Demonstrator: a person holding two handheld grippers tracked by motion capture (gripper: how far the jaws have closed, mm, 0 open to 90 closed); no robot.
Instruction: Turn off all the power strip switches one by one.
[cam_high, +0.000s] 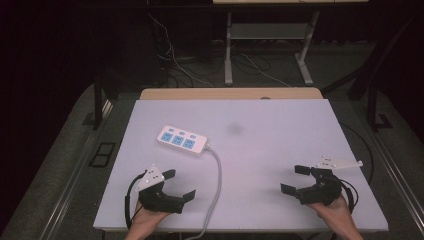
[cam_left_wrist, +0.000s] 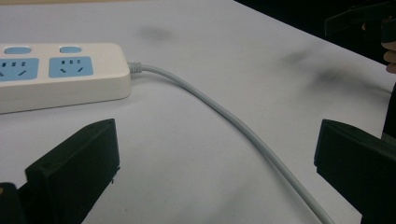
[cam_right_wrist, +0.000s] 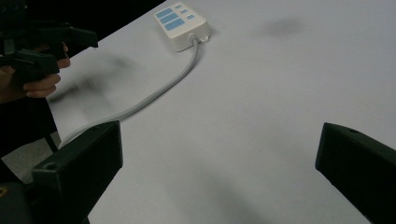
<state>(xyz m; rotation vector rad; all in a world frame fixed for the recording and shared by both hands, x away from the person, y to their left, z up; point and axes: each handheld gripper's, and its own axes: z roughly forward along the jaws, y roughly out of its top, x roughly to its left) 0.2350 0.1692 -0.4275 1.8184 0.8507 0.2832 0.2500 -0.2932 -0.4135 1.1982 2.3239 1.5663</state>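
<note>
A white power strip lies flat on the table, sockets up, left of the table's middle and turned a little askew to its edges. Its top carries three blue socket faces in a row, each with a small blue button beside it. A grey-white cord leaves its right end, curves toward the table's near edge and runs off it.

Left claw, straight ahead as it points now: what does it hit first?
Probably the power strip's grey cable, which crosses between the open left claw jaws. The power strip sits off to one side.
</note>
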